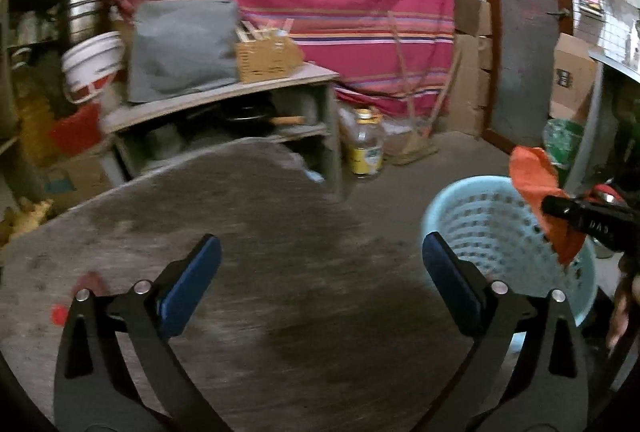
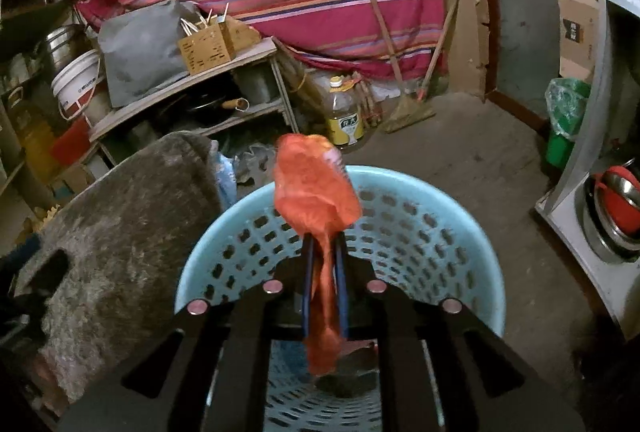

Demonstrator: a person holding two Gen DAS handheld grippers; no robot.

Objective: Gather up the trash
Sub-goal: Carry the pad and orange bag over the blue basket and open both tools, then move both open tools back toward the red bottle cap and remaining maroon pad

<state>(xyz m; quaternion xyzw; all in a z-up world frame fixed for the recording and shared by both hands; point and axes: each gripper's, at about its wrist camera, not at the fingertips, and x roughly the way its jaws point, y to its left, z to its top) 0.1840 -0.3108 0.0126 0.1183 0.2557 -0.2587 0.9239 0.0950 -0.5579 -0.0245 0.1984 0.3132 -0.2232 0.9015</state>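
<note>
My right gripper (image 2: 324,244) is shut on an orange plastic bag (image 2: 316,184) and holds it over the light blue perforated basket (image 2: 472,232). In the left wrist view the same bag (image 1: 536,176) hangs from the right gripper (image 1: 560,208) above the basket (image 1: 472,216). My left gripper (image 1: 320,256) is open and empty over the round grey stone table (image 1: 260,232). A small red scrap (image 1: 60,314) lies on the table at the left, beside the left finger.
A shelf unit (image 1: 224,100) with a grey bag and a cardboard box stands behind the table. A yellow-labelled bottle (image 2: 344,112) and a broom (image 2: 404,104) stand on the floor by the striped cloth. A green bin (image 2: 564,128) is at right.
</note>
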